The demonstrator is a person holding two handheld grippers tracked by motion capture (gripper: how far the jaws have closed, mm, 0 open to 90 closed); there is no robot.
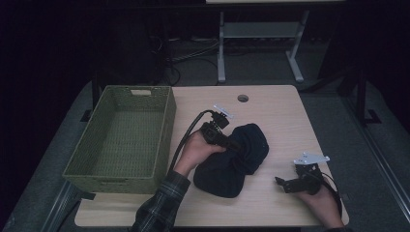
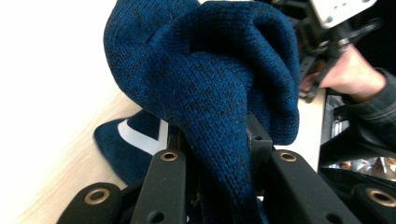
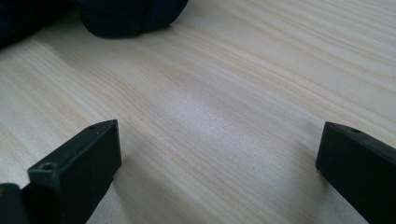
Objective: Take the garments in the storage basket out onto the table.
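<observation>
A dark blue knitted garment (image 1: pixel 234 159) lies bunched at the middle of the wooden table (image 1: pixel 275 111). My left gripper (image 1: pixel 237 144) is shut on a fold of it, and the knit (image 2: pixel 210 84) bulges up between the two black jaws. A white stripe (image 2: pixel 140 135) shows on the part lying flat. My right gripper (image 1: pixel 279 182) rests near the table's front right, open, with bare wood between its jaws (image 3: pixel 215 154); the garment's edge (image 3: pixel 126 18) lies farther off. The right hand and gripper (image 2: pixel 327 51) show beyond the knit.
A green woven basket (image 1: pixel 167 130), empty, stands on the table's left part, beside the left hand. A round cable hole (image 1: pixel 242 98) sits near the far edge. Metal table legs (image 1: pixel 221 53) and cables lie on the floor beyond.
</observation>
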